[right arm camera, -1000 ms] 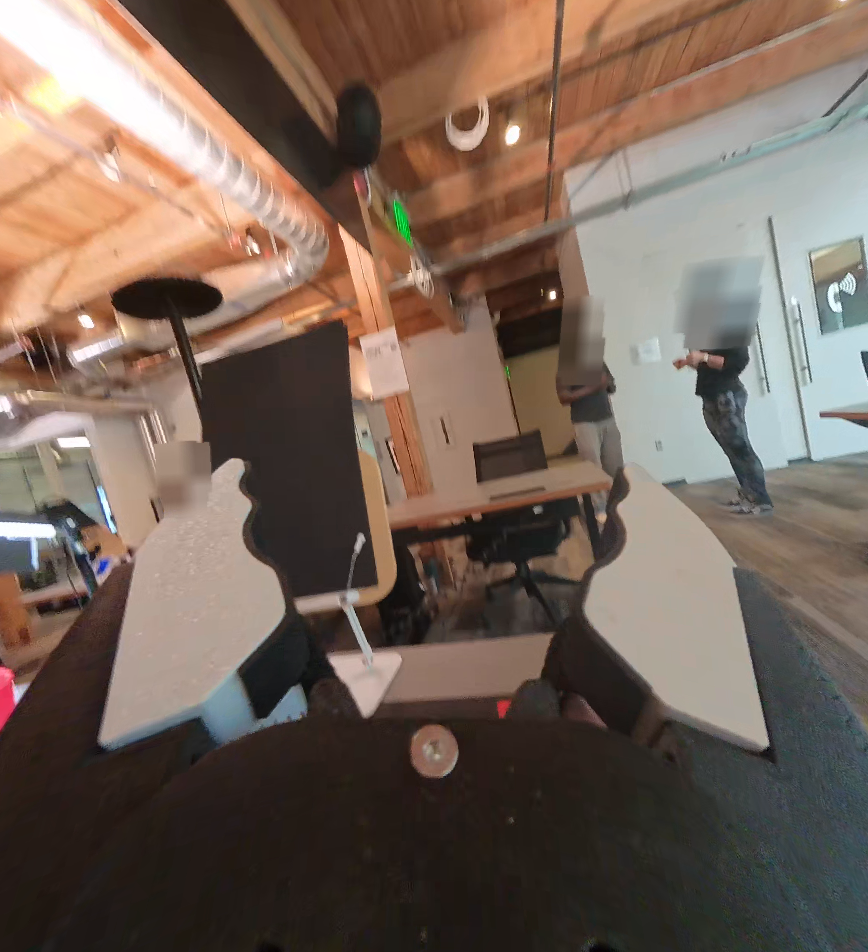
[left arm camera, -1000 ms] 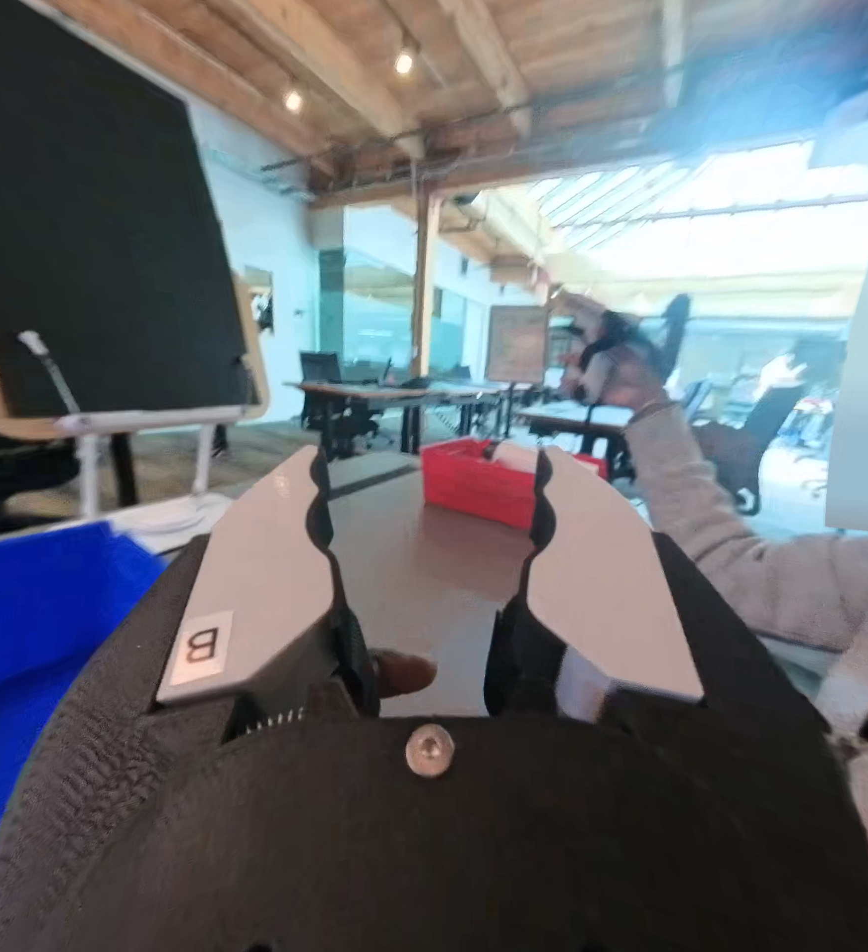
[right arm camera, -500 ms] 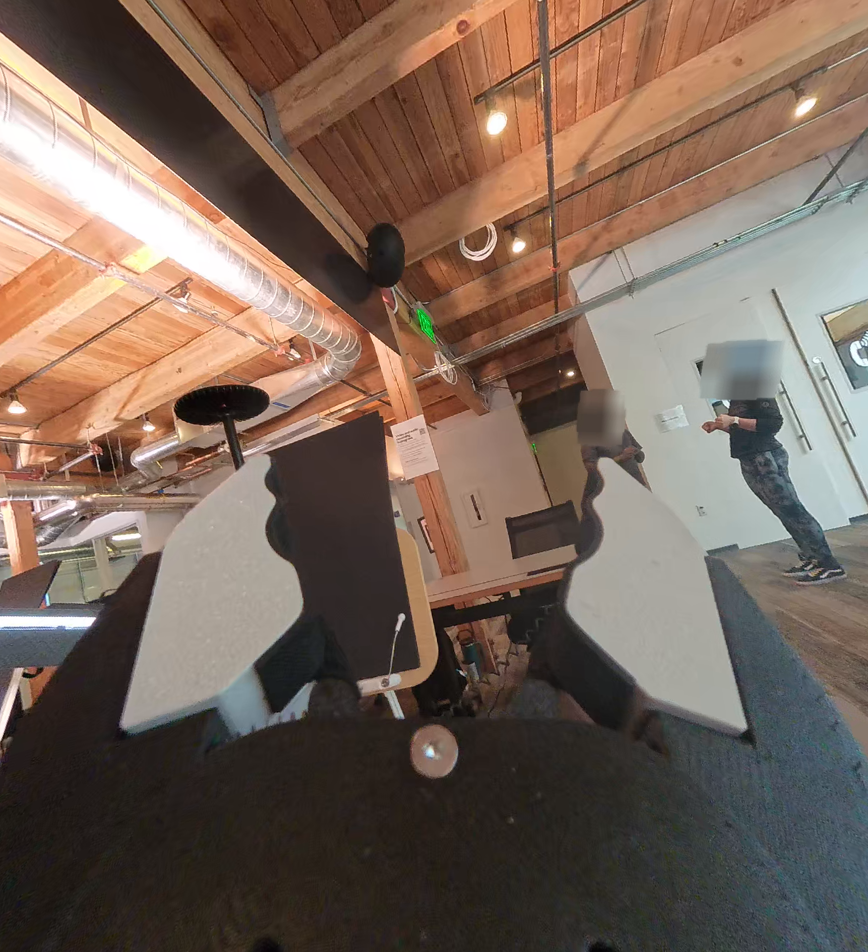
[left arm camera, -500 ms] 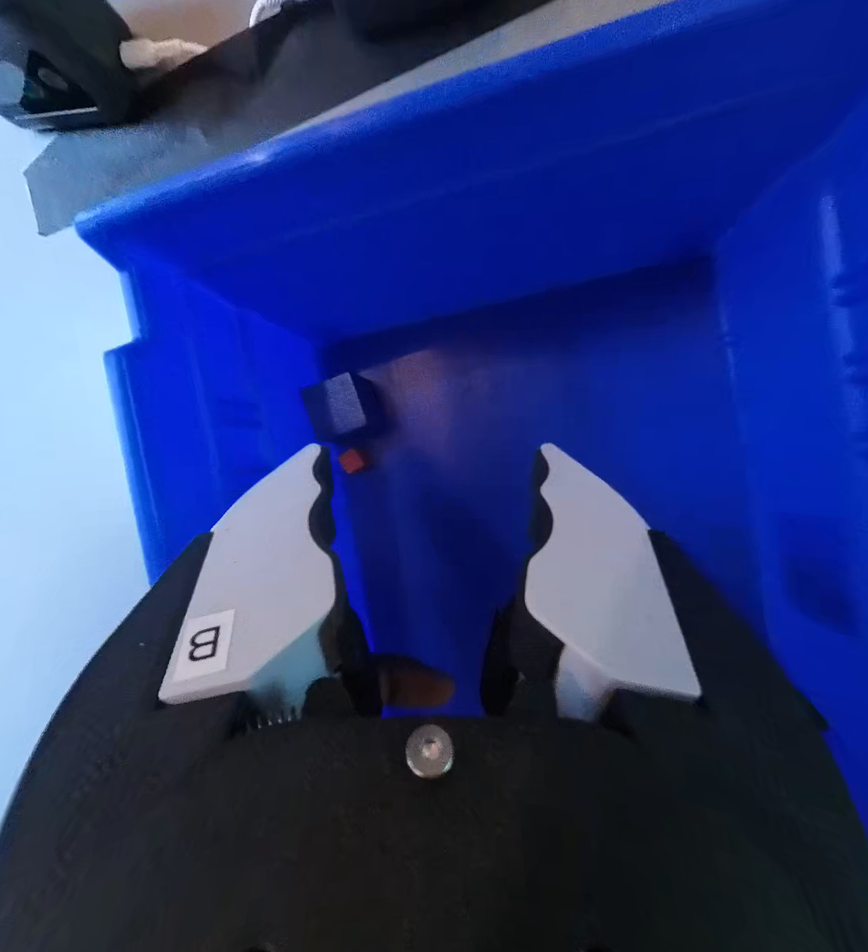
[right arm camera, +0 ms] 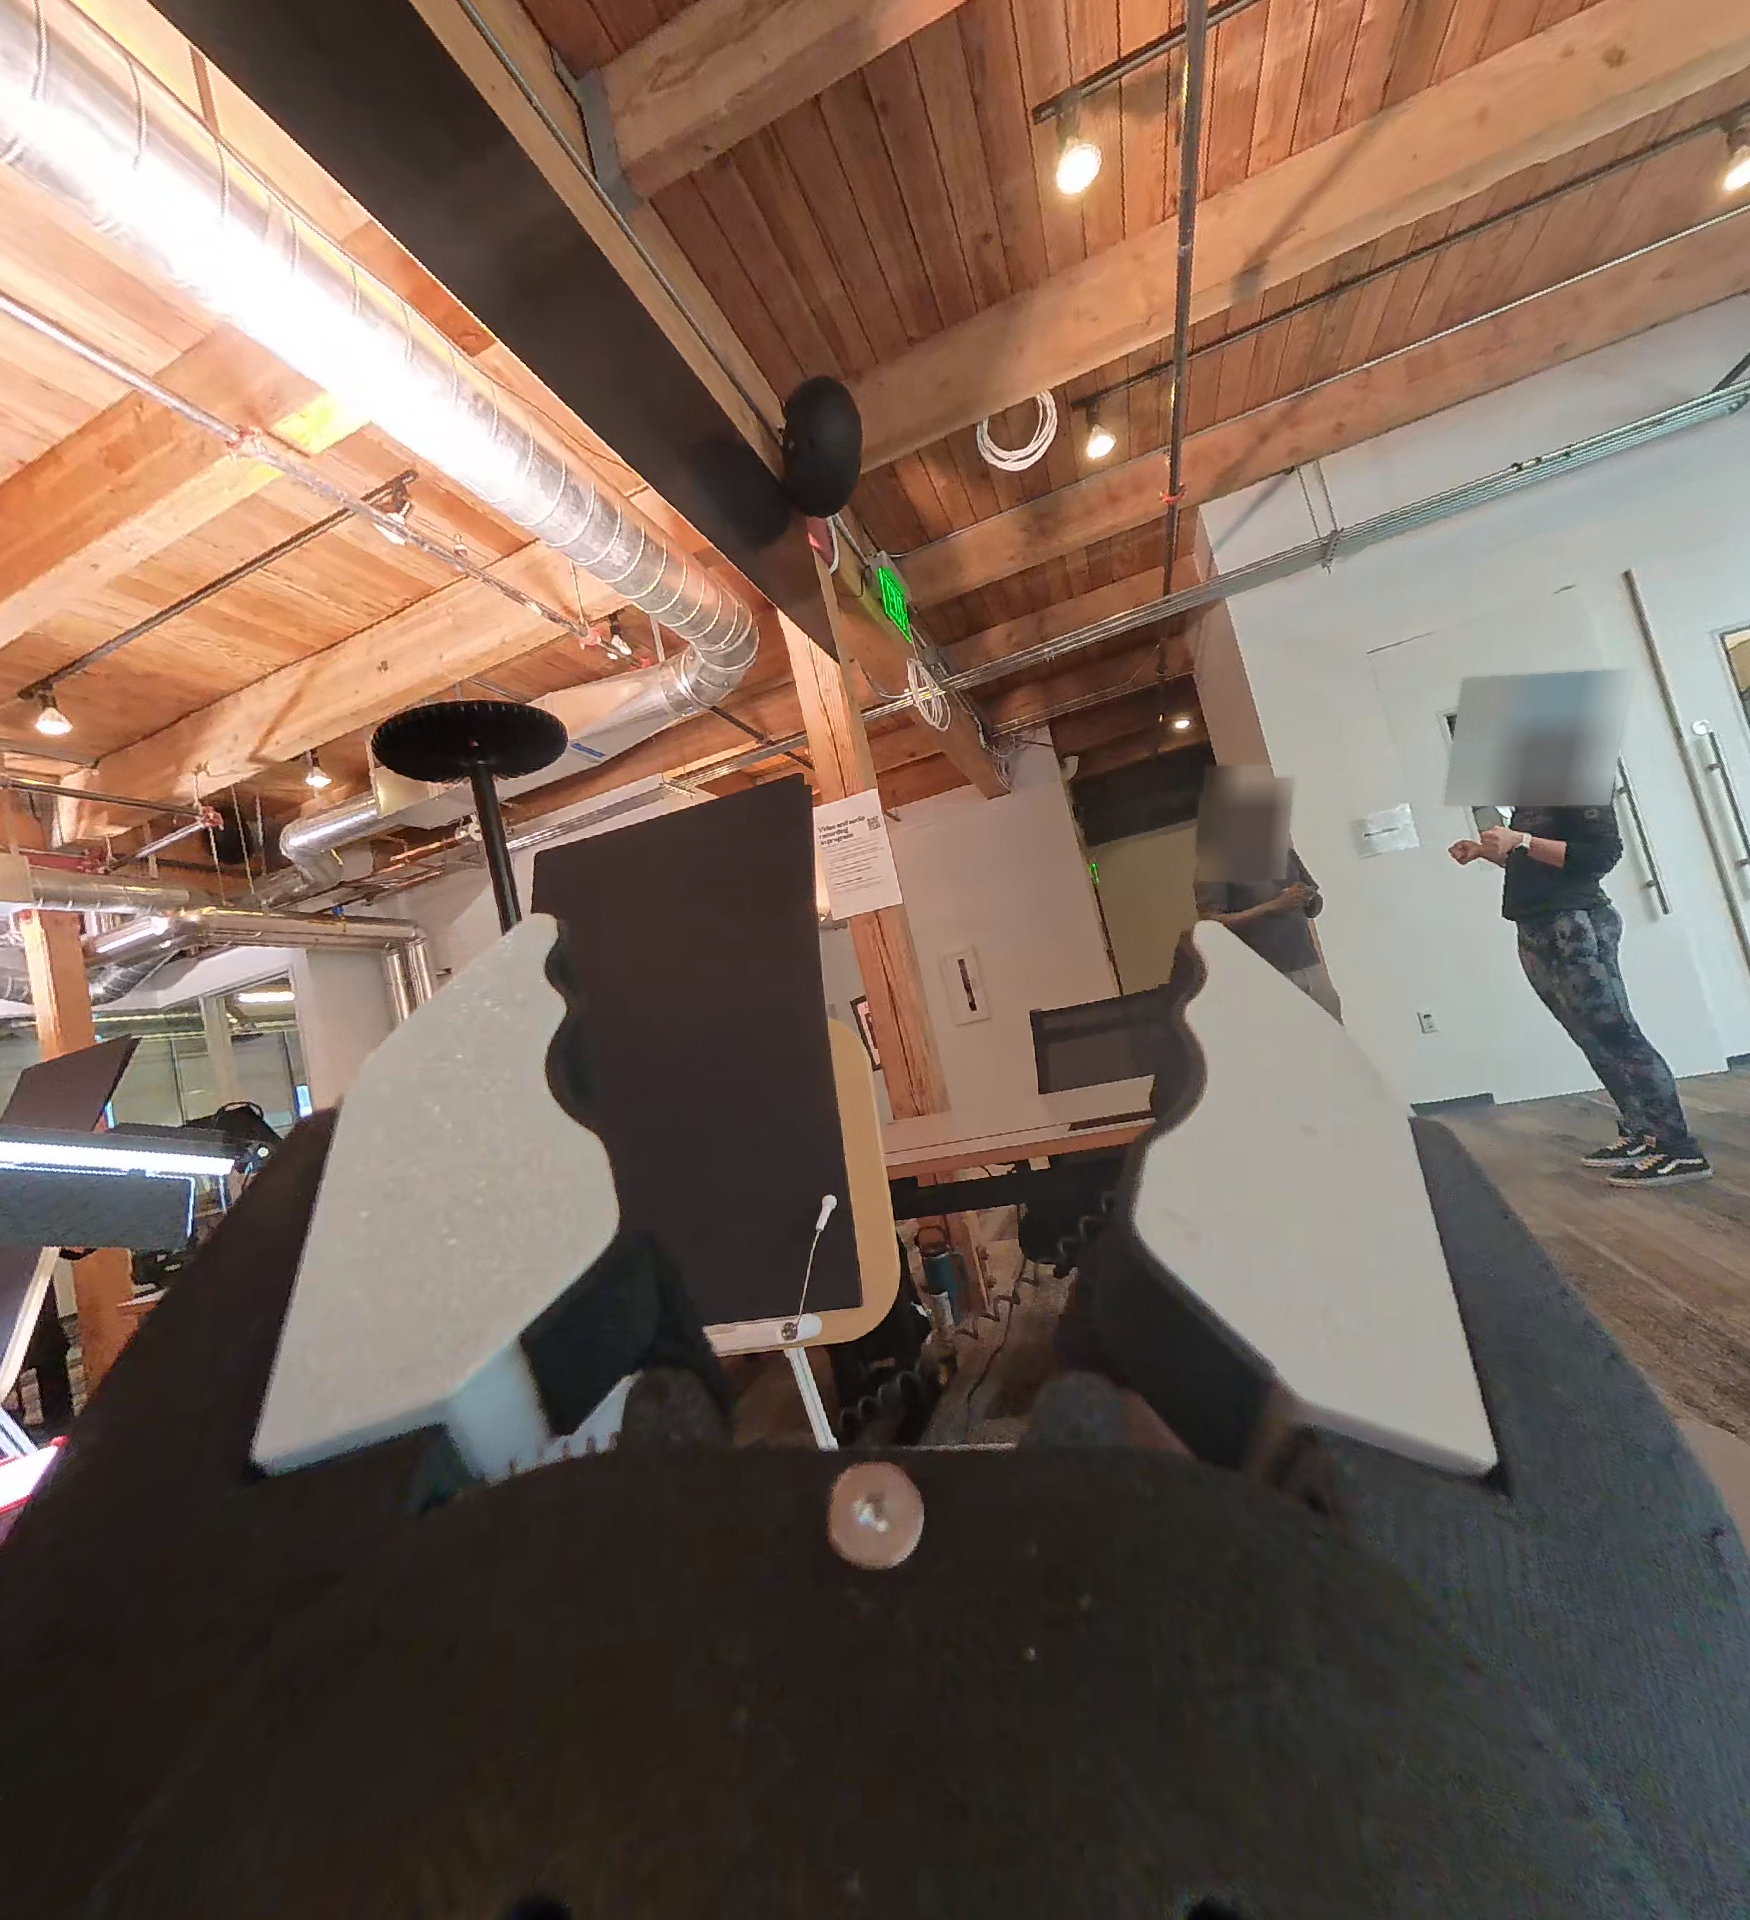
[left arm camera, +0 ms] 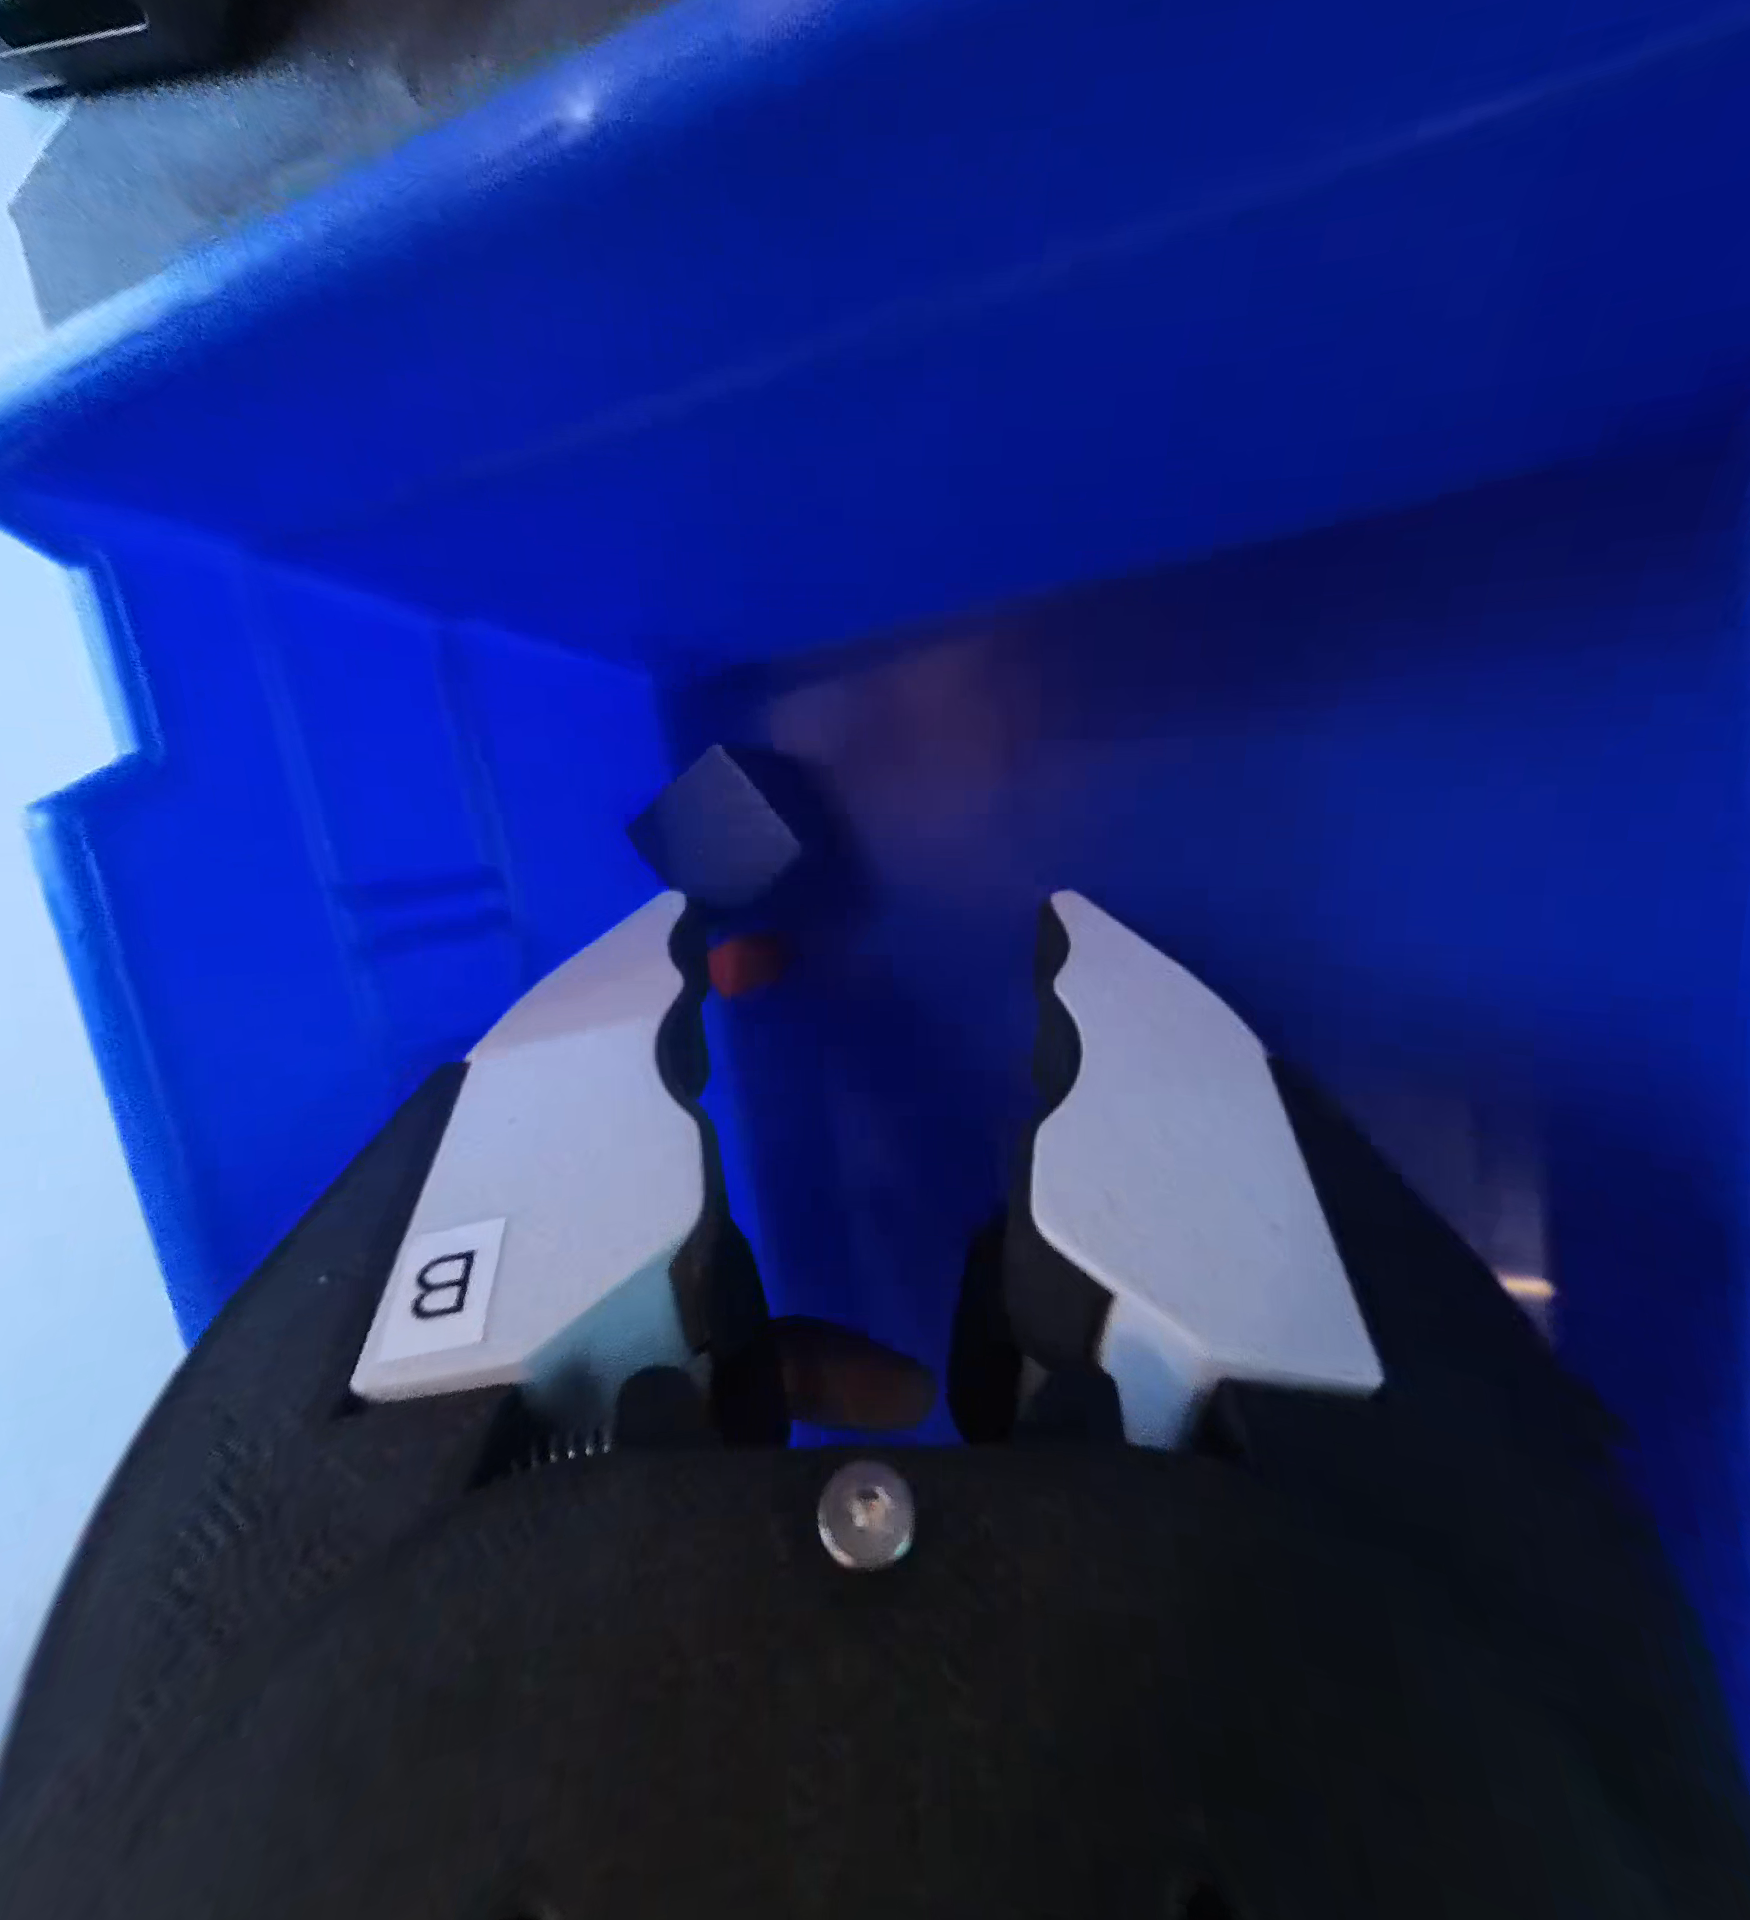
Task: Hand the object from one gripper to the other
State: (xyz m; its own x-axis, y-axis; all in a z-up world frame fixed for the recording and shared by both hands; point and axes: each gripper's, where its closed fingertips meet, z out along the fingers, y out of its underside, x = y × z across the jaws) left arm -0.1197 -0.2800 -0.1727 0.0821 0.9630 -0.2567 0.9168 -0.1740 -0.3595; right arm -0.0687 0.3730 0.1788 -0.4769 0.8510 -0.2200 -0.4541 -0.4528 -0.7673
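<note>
My left gripper (left arm camera: pixel 863 906) is open and empty, pointing down into a blue bin (left arm camera: pixel 954 436). A small dark blue cube (left arm camera: pixel 715 828) and a tiny red piece (left arm camera: pixel 743 964) lie on the bin floor in the far left corner, just beyond and beside my left fingertip (left arm camera: pixel 663 925). My right gripper (right arm camera: pixel 871 935) is open and empty, tilted up toward the room and ceiling, with nothing between its fingers. The bin and the cube do not show in the right wrist view.
The bin's walls rise on the far side and on both sides of the left gripper. In the right wrist view a black board on a stand (right arm camera: pixel 694 1060) is ahead, a desk (right arm camera: pixel 1006 1138) is behind it, and two people (right arm camera: pixel 1577 935) stand at the right. The grippers' ends are close to 75 cm from one another.
A second ago the left gripper faced the table and room; it has tipped down into the blue bin and moved closer to the cube. The right gripper has tilted upward.
</note>
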